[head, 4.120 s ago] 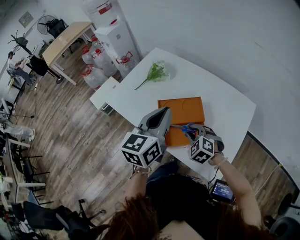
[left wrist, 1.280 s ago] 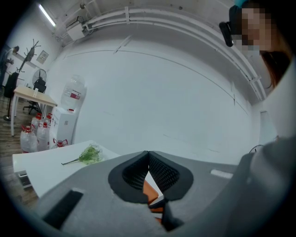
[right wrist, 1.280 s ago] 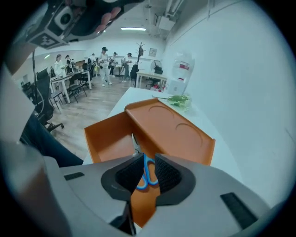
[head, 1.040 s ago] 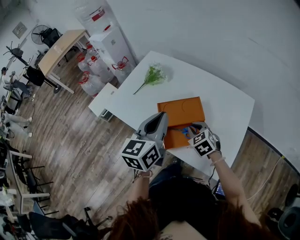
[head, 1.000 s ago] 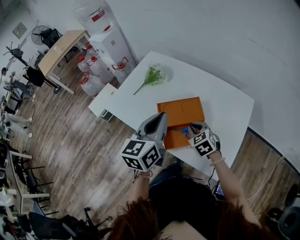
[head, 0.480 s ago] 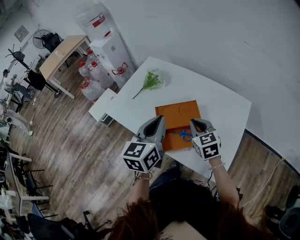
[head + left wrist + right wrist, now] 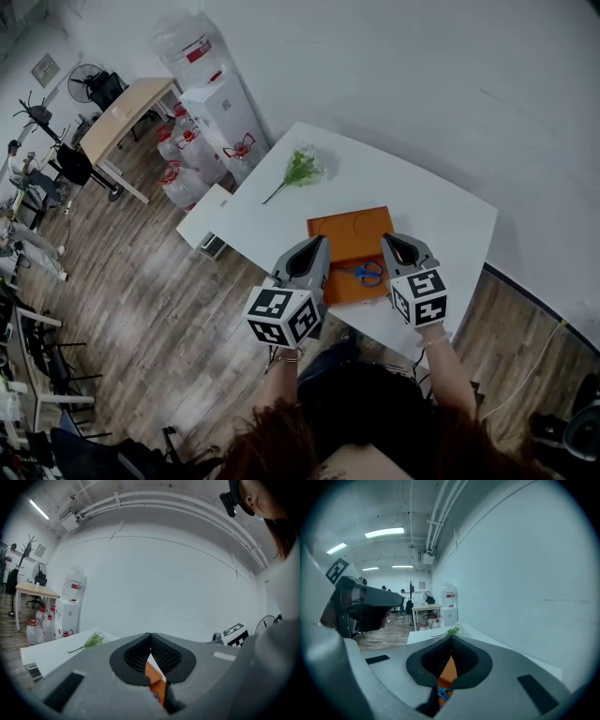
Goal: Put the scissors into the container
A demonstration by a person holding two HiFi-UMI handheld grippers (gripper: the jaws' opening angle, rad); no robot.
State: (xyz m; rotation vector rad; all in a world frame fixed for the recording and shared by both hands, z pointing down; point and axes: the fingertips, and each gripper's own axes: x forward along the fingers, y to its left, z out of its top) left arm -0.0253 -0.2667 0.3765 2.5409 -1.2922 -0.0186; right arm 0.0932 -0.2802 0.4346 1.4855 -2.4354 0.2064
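The blue-handled scissors (image 7: 366, 273) lie flat inside the orange container (image 7: 349, 228) near its front edge, with nothing touching them. My left gripper (image 7: 317, 246) hovers shut over the container's front left corner. My right gripper (image 7: 394, 244) is raised over the front right corner; its jaws have just closed and nothing is between them. In the left gripper view the gripper (image 7: 150, 634) has its tips together, with a strip of the orange container (image 7: 154, 674) showing below them. The right gripper view shows that gripper (image 7: 451, 639) the same way, above the container (image 7: 448, 670) and a bit of the scissors (image 7: 443, 694).
The container sits on a white table (image 7: 441, 216); a green flower sprig (image 7: 302, 169) lies at its far left. A small white stand (image 7: 211, 202) adjoins the table's left edge. A water dispenser (image 7: 220, 103) and water bottles (image 7: 183, 150) stand beyond, on the wooden floor.
The right gripper has let go of the scissors, shut and risen away from the container. The scissors now lie free in the container. The left gripper has barely moved.
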